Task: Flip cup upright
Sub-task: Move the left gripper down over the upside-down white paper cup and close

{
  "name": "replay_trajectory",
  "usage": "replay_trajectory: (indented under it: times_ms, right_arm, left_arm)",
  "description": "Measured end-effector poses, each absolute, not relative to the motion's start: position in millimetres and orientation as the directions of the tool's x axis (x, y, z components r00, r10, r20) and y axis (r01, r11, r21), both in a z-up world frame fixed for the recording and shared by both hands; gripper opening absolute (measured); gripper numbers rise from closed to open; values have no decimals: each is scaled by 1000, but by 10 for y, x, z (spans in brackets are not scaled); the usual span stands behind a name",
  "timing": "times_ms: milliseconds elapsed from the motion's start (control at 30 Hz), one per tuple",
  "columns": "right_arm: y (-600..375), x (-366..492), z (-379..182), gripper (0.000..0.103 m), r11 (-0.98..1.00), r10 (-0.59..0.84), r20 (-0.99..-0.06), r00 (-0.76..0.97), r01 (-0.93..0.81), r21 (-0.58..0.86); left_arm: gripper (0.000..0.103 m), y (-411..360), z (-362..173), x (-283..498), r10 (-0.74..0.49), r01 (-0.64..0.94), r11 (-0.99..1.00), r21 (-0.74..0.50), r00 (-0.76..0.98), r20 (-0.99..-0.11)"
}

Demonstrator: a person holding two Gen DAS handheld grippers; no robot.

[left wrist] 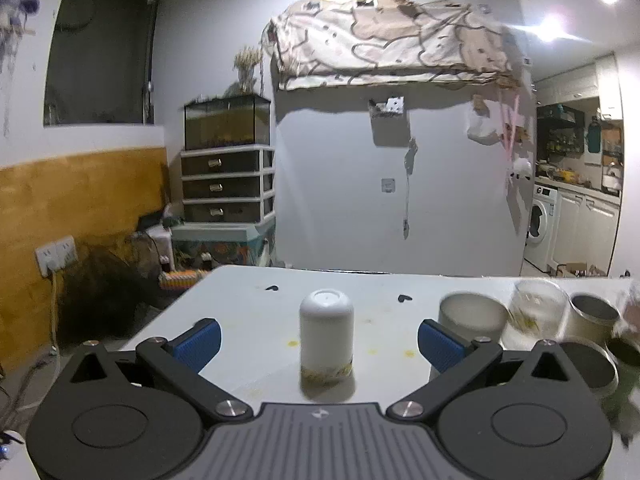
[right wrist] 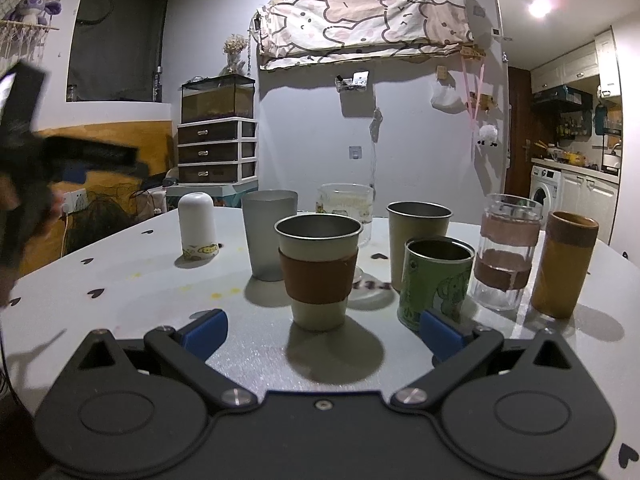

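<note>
A white cup point(left wrist: 327, 334) with a yellow band near its rim stands upside down on the white table point(left wrist: 248, 312). My left gripper point(left wrist: 320, 344) is open, its blue pads on either side of the cup, not touching it. The same cup shows in the right wrist view point(right wrist: 197, 224) at the far left of the table. My right gripper point(right wrist: 322, 334) is open and empty, low over the table, just in front of a metal cup with a brown sleeve point(right wrist: 318, 272). The left gripper's dark body point(right wrist: 28, 160) is blurred at the left edge.
Upright cups crowd the table's right half: a grey tumbler point(right wrist: 269, 234), a clear mug point(right wrist: 346, 208), a metal cup point(right wrist: 416, 240), a green tin point(right wrist: 436, 284), a glass with pink bands point(right wrist: 506, 248), an amber cup point(right wrist: 564, 264). Drawers point(right wrist: 216, 150) stand behind.
</note>
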State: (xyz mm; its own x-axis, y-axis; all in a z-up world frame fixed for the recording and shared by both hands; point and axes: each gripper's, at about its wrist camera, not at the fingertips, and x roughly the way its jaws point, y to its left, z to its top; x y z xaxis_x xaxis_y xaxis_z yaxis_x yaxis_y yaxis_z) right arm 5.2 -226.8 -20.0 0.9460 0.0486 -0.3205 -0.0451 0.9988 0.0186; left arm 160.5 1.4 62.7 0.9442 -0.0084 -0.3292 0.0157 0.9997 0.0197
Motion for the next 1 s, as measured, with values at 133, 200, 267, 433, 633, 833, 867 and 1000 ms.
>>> replay_trajectory:
  times_ms: [133, 200, 267, 433, 633, 833, 867, 1000]
  right_arm:
    - [-2266, 34, -222, 103, 998, 56, -324, 945, -53, 17]
    - [-2273, 25, -233, 103, 998, 57, -327, 943, -54, 18]
    - [-2288, 16, -245, 103, 998, 59, -330, 942, -55, 22]
    - [-2334, 7, -284, 103, 998, 61, -341, 938, -54, 32]
    - [-2394, 17, -365, 103, 998, 61, -364, 929, -49, 42]
    - [-2437, 35, -415, 103, 998, 58, -379, 924, -39, 57]
    - [-2433, 32, -415, 103, 998, 58, -378, 924, -40, 57]
    - [-2432, 30, -421, 103, 997, 64, -379, 923, -43, 62]
  left_arm:
    - [103, -84, 611, 2072, 28, -7, 998, 61, 933, -358]
    - [103, -173, 561, 2255, 77, -31, 991, 133, 929, -362]
    - [103, -218, 498, 2423, 104, -41, 985, 168, 916, -388]
    - [102, -268, 344, 2775, 100, -10, 982, 188, 872, -478]
    - [101, -227, 219, 3047, 141, -44, 979, 200, 852, -505]
    - [62, -158, 160, 3145, 52, 16, 993, 121, 844, -534]
    - [62, -140, 152, 3137, 55, 11, 993, 118, 840, -539]
    - [61, -46, 164, 3009, 69, 0, 992, 125, 837, -543]
